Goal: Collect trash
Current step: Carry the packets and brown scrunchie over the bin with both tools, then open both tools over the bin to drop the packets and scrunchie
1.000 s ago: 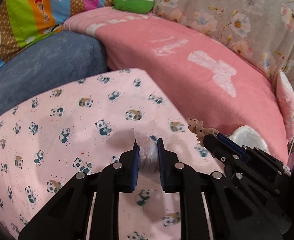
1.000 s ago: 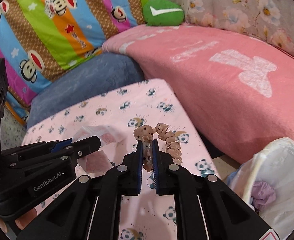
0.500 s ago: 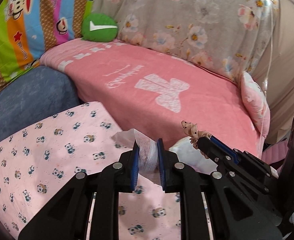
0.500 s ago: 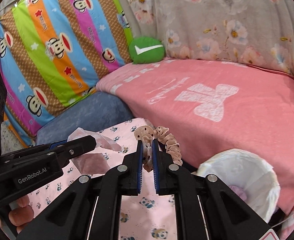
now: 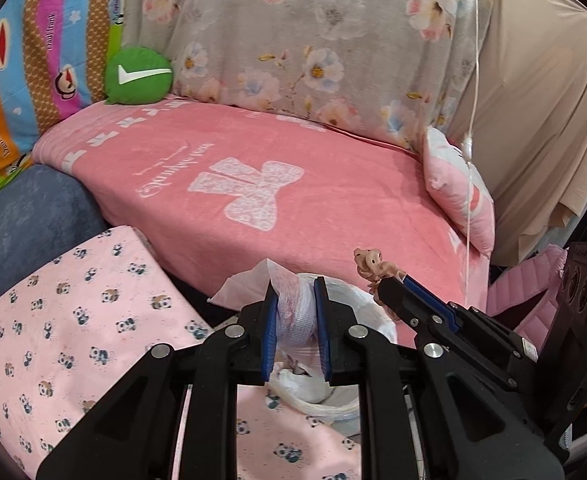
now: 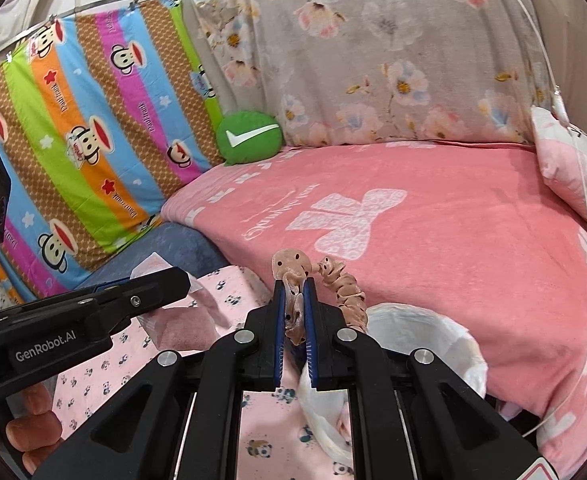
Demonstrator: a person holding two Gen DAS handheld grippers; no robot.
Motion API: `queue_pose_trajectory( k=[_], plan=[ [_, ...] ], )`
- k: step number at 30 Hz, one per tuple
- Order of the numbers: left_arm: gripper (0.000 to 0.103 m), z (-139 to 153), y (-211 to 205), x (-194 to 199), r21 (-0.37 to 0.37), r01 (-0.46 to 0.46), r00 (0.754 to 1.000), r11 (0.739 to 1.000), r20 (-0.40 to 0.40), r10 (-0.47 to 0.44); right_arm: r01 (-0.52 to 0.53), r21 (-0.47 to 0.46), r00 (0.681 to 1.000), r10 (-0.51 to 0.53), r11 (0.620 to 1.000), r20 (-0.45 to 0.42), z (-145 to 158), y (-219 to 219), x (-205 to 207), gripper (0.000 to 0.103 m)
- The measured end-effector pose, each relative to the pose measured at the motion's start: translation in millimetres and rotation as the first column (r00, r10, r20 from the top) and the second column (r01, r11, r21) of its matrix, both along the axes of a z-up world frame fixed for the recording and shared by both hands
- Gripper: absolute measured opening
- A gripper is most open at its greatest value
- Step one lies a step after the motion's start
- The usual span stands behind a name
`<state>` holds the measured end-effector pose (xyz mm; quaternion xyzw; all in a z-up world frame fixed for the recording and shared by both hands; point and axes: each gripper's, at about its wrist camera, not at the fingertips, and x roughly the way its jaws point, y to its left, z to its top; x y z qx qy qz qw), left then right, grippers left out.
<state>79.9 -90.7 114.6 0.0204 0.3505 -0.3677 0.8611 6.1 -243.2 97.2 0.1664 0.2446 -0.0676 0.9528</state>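
My left gripper is shut on a crumpled clear plastic wrapper and holds it over the white-lined trash bin. My right gripper is shut on a tan scrunchie-like fabric piece and holds it just left of the bin's rim. The right gripper with the fabric piece also shows at the right of the left wrist view. The left gripper with the wrapper also shows at the left of the right wrist view.
A pink panda-print cloth covers the surface below. A pink blanket covers the sofa behind the bin. A green round cushion, a striped monkey-print sheet and a pink pillow lie around. A white cord hangs at right.
Both grippers have risen and swung right, off the panda cloth toward the trash bin, each still holding its item. The bin now lies under the fingertips.
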Motion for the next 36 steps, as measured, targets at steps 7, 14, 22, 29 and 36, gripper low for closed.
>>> queue_pose_trajectory(
  k=[7, 14, 22, 29, 36],
  plan=[
    [0.017, -6.8, -27.5, -13.8, 0.024, 0.046, 0.999, 0.999, -0.011, -0.046, 0.048, 0.023, 0.999, -0.048, 0.999, -0.005, -5.2, -29.4, -20.0, 0.01],
    [0.017, -17.5, -46.6, -17.9, 0.05, 0.069, 0.997, 0.996, -0.03, -0.068, 0.075, 0.04, 0.997, -0.074, 0.996, -0.02, -14.8, -49.5, -30.2, 0.01],
    [0.021, -26.1, -59.9, -17.5, 0.06, 0.082, 0.996, 0.995, -0.036, -0.08, 0.087, 0.049, 0.996, -0.086, 0.995, -0.035, -22.2, -60.9, -28.9, 0.011],
    [0.056, -23.3, -58.2, -16.8, 0.064, 0.035, 0.999, 0.997, 0.011, -0.036, 0.089, 0.05, 0.995, -0.087, 0.995, -0.042, -25.6, -64.9, -26.3, 0.015],
    [0.066, -20.6, -46.6, -12.5, 0.068, -0.027, 0.999, 0.997, 0.046, 0.024, 0.08, 0.04, 0.996, -0.079, 0.996, -0.038, -26.1, -59.8, -23.0, 0.023]
  ],
)
